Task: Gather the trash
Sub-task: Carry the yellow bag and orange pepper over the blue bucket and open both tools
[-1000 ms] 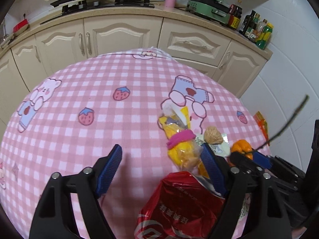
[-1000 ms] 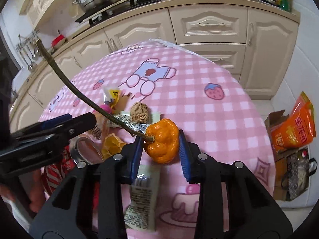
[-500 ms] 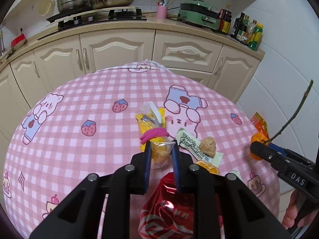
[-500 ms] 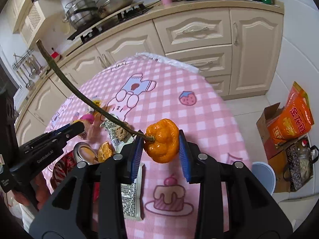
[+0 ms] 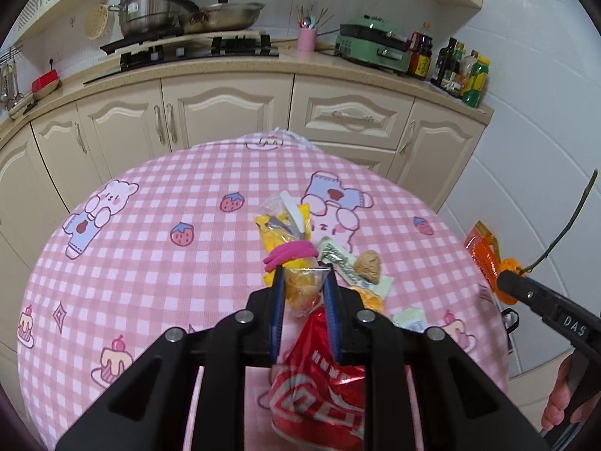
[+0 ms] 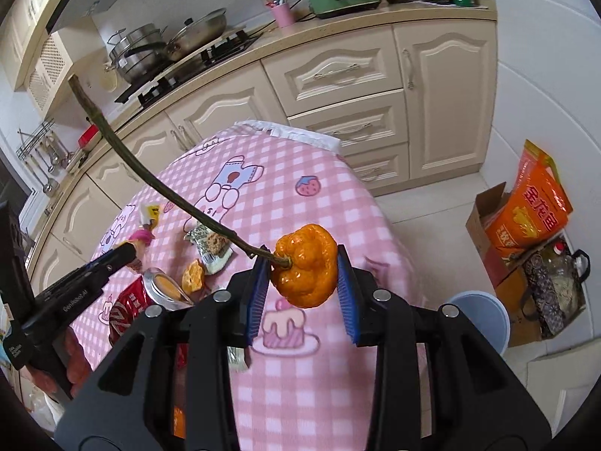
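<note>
Left gripper [image 5: 303, 293]: black frame, blue pads, clamped on the lower end of a clear plastic snack bag of yellow crisps bound with a pink hair tie [image 5: 291, 259]. The bag's upper part lies on or just above the cloth; whether it is fully lifted cannot be told.

Right gripper [image 6: 302, 274]: same make, clenched on a knobbly orange pumpkin-shaped fruit [image 6: 305, 265] with a long, thin green-brown stem [image 6: 150, 176]. The fruit hangs clear of the table, near its edge on the bin's side.

Round table under a pink checked cloth printed with bears and strawberries [image 5: 150, 248].

Remaining on the cloth:
- crumpled red foil packet [image 5: 326, 379], just beneath the left gripper;
- grey-green printed wrapper [image 5: 336, 259];
- brown walnut-like lump [image 5: 369, 261], resting on that wrapper;
- piece of orange peel [image 6: 193, 280];
- pale wrapper scrap [image 5: 407, 317].

Beyond the table: a pale blue round bin [image 6: 479, 314] on the floor, below the right gripper; the likely destination.

Progress: early to middle. Two items in hand, none seen deposited; at least five left to gather.
</note>
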Motion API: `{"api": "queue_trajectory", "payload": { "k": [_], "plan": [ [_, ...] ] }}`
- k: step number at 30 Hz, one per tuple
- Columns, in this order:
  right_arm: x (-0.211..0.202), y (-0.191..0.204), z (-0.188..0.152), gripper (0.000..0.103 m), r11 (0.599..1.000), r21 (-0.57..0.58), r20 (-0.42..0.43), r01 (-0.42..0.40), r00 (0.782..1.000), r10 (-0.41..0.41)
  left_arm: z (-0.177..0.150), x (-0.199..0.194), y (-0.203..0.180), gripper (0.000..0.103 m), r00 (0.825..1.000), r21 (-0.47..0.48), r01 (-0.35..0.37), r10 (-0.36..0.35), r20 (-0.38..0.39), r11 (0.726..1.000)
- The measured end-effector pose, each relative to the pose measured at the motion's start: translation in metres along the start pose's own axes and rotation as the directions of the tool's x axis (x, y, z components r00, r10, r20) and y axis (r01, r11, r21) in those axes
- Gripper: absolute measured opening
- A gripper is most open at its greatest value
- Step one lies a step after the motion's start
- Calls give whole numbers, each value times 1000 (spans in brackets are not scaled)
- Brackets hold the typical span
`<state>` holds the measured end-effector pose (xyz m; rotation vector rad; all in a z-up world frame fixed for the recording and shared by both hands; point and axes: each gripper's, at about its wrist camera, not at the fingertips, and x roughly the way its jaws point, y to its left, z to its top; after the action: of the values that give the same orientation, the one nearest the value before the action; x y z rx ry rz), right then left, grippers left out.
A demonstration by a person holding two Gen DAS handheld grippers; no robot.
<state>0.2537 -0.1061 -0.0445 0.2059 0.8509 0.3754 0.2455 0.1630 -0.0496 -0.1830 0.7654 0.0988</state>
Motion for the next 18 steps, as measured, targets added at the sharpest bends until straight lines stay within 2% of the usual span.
{"api": "queue_trajectory", "payload": {
  "k": [11,18],
  "plan": [
    [-56,-29,-25,34,998,54,70,32,997,-36,-4,-56,-32,19,994,55,24,-30,101,998],
    [-90,-57,-44,34,993,104,109,60,991,-72,-17,-76,-74,19,988,124,85,-99,115,989]
  ]
}}
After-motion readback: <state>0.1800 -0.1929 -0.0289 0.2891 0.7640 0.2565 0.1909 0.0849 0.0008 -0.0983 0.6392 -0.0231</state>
